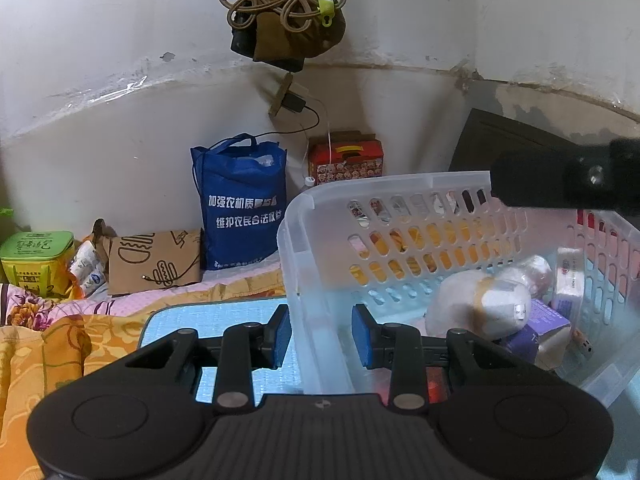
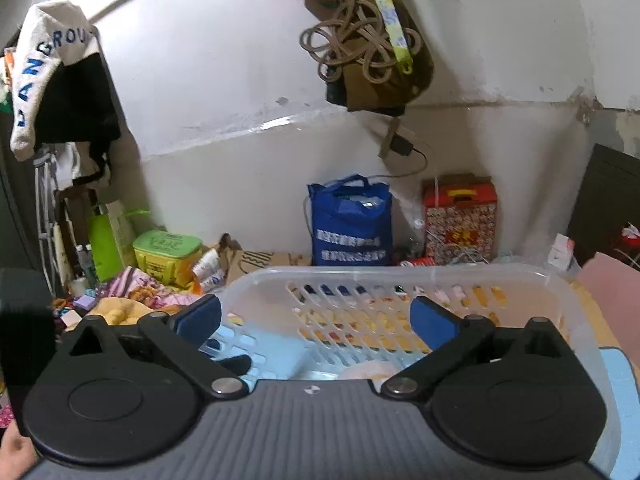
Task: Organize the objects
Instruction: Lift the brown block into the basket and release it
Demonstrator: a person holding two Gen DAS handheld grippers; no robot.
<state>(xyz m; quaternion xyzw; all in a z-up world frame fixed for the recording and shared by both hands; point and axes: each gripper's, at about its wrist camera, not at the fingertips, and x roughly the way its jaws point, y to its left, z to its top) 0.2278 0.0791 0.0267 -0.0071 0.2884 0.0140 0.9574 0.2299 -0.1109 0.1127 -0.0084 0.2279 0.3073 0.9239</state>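
A clear plastic basket (image 1: 400,188) with slotted walls stands on a light blue mat (image 1: 224,316). My left gripper (image 1: 320,336) is shut on the basket's near left corner, one blue pad outside the wall and one inside. In the basket lie a pale wrapped bundle (image 1: 480,308), a purple box (image 1: 538,326) and a white packet (image 1: 568,276). My right gripper (image 2: 316,320) hangs wide open above the basket (image 2: 400,274), with nothing between its pads. In the left wrist view it shows as a dark bar (image 1: 560,184) over the far right rim.
Against the wall stand a blue tote bag (image 1: 242,204) and a red gift box (image 1: 346,158). A brown paper bag (image 1: 154,262) and a green tin (image 1: 36,258) lie to the left on floral bedding (image 1: 60,344). Cords and a bag (image 1: 280,8) hang overhead. A dark cabinet (image 2: 608,204) stands at the right.
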